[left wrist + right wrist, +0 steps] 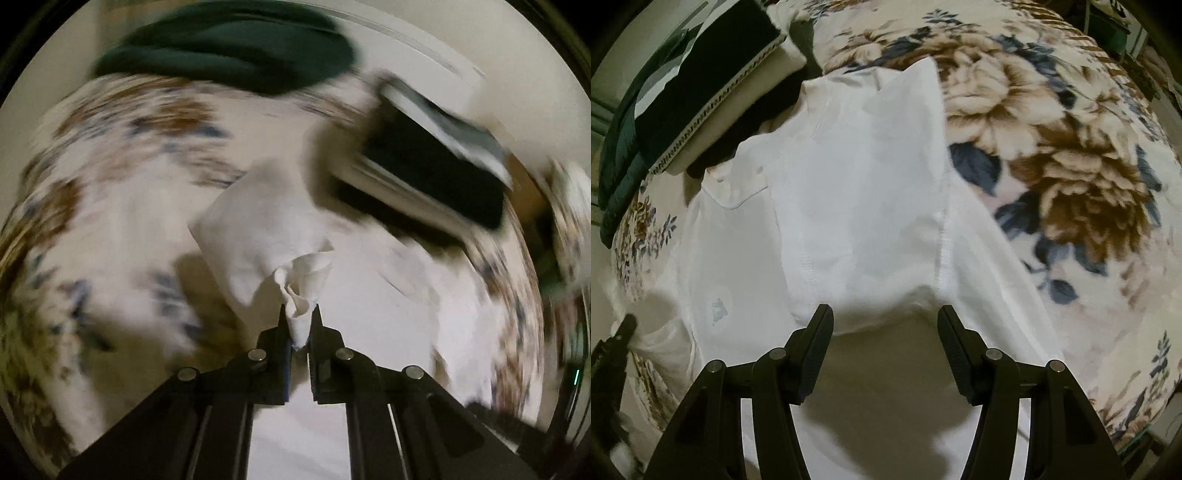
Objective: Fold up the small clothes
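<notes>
Pinching a bunched corner of the white garment (269, 236) between my left fingers (300, 314), I hold that fold lifted ahead of the tips; the view beyond them is blurred; a dark green cloth (236, 48) lies far ahead on the floral blanket (110, 155); my right fingers (885, 314) stand wide apart with nothing between them, just above the near edge of the same garment, which lies spread on the blanket ahead of them; a dark pillow (701, 74) sits ahead to their left.
</notes>
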A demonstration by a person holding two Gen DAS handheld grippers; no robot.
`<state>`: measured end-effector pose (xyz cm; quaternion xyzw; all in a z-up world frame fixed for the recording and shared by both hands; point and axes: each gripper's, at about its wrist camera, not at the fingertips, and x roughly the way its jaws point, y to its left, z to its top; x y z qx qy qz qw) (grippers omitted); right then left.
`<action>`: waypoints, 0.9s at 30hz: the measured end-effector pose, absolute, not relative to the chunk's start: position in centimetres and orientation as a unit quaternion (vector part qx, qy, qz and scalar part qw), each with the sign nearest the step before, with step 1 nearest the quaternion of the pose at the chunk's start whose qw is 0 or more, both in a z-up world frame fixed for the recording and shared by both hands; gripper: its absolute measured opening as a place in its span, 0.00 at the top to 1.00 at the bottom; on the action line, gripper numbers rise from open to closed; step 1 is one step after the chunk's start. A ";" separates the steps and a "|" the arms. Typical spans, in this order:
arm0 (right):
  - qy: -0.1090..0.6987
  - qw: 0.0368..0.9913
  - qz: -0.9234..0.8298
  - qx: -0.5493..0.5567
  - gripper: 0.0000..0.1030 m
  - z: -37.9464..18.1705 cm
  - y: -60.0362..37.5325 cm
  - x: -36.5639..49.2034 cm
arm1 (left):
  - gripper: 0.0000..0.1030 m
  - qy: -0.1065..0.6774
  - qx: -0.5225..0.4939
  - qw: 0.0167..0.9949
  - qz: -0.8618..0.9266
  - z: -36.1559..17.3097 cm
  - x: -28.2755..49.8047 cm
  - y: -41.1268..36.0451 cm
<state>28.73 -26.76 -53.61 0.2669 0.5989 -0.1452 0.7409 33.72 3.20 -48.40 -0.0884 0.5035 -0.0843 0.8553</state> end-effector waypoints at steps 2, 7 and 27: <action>0.601 0.738 -0.148 0.269 0.41 -53.2 -27.4 28.1 | 0.94 0.527 -0.052 0.841 -0.112 -49.8 32.9 0.3; 0.606 0.733 -0.127 0.281 0.41 -51.8 -28.7 27.6 | 0.86 0.538 -0.013 0.835 -0.112 -50.6 29.6 -0.5; 0.699 0.646 0.056 0.301 0.93 -56.5 -18.1 37.4 | 0.20 0.545 -0.031 0.836 0.051 -51.7 31.9 10.1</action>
